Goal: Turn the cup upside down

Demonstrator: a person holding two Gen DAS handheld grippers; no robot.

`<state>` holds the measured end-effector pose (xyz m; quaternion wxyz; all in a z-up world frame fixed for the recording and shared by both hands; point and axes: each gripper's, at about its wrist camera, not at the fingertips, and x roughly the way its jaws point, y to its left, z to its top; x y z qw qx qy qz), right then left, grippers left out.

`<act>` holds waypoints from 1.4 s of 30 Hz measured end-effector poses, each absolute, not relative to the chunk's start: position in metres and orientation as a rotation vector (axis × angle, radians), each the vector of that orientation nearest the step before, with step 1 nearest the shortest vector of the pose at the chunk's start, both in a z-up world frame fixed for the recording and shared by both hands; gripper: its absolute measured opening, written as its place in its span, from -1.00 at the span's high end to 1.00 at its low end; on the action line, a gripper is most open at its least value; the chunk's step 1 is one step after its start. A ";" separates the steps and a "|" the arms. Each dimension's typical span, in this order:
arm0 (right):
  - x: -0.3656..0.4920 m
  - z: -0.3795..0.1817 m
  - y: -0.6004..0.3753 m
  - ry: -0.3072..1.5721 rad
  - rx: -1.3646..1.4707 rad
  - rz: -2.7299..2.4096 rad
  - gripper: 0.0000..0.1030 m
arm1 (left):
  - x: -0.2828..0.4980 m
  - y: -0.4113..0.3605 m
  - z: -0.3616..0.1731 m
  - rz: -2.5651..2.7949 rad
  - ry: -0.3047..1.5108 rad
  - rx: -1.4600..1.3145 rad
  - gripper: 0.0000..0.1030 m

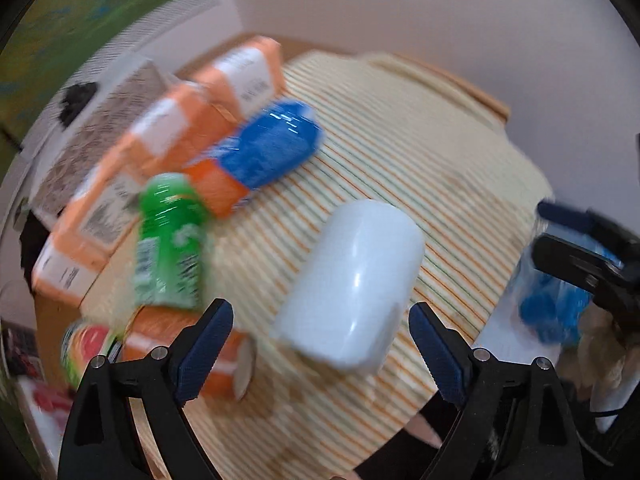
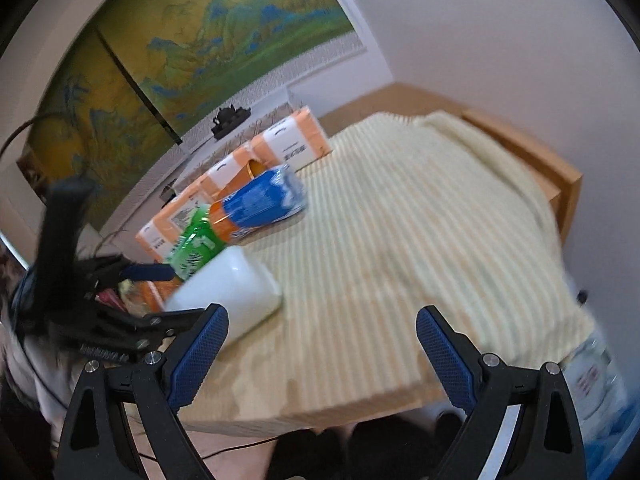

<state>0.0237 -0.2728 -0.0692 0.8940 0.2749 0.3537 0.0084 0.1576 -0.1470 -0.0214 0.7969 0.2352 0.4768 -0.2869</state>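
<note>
The cup (image 1: 352, 284) is white and lies tilted on the striped cloth (image 1: 400, 160) that covers the counter (image 2: 560, 168), near the cloth's front edge. In the left wrist view the cup sits between the fingers of the left tongs (image 1: 320, 344), whose jaws are spread wide to either side of it; motion blur hides whether either finger touches it. In the right wrist view the cup (image 2: 228, 292) shows just beyond the left finger of the right tongs (image 2: 322, 344), which are also spread wide and hold nothing, hanging over the cloth's front edge.

Just beside the cup, toward the wall, stands a green bottle (image 1: 170, 244). Behind the cup, farther back on the cloth, lies a blue-and-orange pack (image 1: 260, 156). Beyond both, a row of orange boxes (image 1: 172, 132) runs along the cloth's side edge. Close to the cup at the counter's near corner lie an orange can (image 1: 192, 344) and a red-and-green packet (image 1: 84, 344), both blurred.

On the wall behind the boxes hangs a green and blue landscape painting (image 2: 200, 40).
</note>
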 end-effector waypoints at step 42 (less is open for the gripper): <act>0.146 -0.114 -0.216 1.200 1.091 -0.045 -0.57 | 0.026 0.025 -0.047 -0.363 0.773 0.139 -0.78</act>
